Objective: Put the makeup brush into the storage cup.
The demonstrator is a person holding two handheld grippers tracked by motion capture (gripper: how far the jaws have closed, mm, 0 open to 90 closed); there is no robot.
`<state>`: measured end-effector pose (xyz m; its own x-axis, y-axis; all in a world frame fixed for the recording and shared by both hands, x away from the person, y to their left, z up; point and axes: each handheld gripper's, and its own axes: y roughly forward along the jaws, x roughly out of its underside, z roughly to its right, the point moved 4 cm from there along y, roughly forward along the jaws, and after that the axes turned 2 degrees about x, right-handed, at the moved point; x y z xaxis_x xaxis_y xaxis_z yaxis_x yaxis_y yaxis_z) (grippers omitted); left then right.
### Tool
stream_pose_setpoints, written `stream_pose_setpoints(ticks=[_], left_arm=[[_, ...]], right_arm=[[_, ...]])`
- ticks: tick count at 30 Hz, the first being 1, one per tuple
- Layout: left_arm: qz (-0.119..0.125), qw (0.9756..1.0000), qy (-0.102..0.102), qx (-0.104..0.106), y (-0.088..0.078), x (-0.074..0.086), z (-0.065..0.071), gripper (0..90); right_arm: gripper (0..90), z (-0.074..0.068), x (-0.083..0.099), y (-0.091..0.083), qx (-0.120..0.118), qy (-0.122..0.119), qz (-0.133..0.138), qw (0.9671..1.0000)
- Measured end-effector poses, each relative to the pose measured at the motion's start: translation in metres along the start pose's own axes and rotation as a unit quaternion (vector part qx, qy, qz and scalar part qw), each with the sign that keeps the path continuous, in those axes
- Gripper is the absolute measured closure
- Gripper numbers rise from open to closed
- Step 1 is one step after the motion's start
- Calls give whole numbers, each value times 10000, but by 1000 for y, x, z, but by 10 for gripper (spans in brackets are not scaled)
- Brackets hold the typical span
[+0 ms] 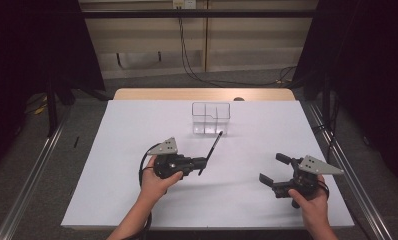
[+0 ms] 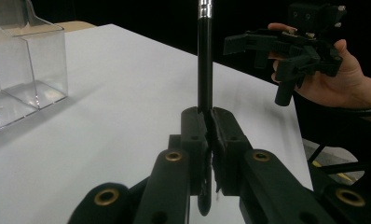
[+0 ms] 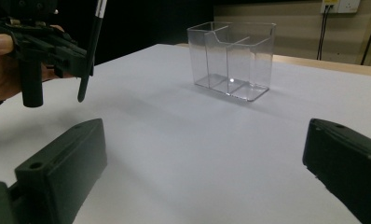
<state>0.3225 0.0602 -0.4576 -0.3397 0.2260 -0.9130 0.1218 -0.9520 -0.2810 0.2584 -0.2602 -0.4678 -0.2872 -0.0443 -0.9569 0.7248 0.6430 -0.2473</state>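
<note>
A thin black pen [image 1: 211,151] with a silver band sticks up and away from my left gripper [image 1: 205,161], which is shut on its lower end above the white table [image 1: 132,150]. In the left gripper view the pen [image 2: 204,60] rises straight out of the closed jaws of my left gripper [image 2: 209,115]. A clear plastic box [image 1: 211,118] with dividers stands just beyond the pen's tip, empty. My right gripper [image 1: 270,167] hovers at the right, open and holding nothing. In the right gripper view, my right gripper [image 3: 204,135] faces the box [image 3: 232,60] and the pen [image 3: 92,42].
The table's wooden far edge [image 1: 202,94] shows behind the white sheet. Metal rails [image 1: 34,165] run along the floor on both sides. Cables [image 1: 187,55] hang down the back wall. A hand [image 2: 333,79] holds the right gripper [image 2: 254,72] beyond the pen.
</note>
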Motion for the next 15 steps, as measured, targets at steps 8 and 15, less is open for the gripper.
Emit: stream_pose_setpoints(ticks=[8,15], left_arm=[[-27,10000,22,-1,4,1,1,841],[-29,10000,28,-17,4,1,1,841]], right_arm=[[0,-7,-7,11,-110,6,-6,9999],[0,-15,-9,24,-242,24,-41,9997]])
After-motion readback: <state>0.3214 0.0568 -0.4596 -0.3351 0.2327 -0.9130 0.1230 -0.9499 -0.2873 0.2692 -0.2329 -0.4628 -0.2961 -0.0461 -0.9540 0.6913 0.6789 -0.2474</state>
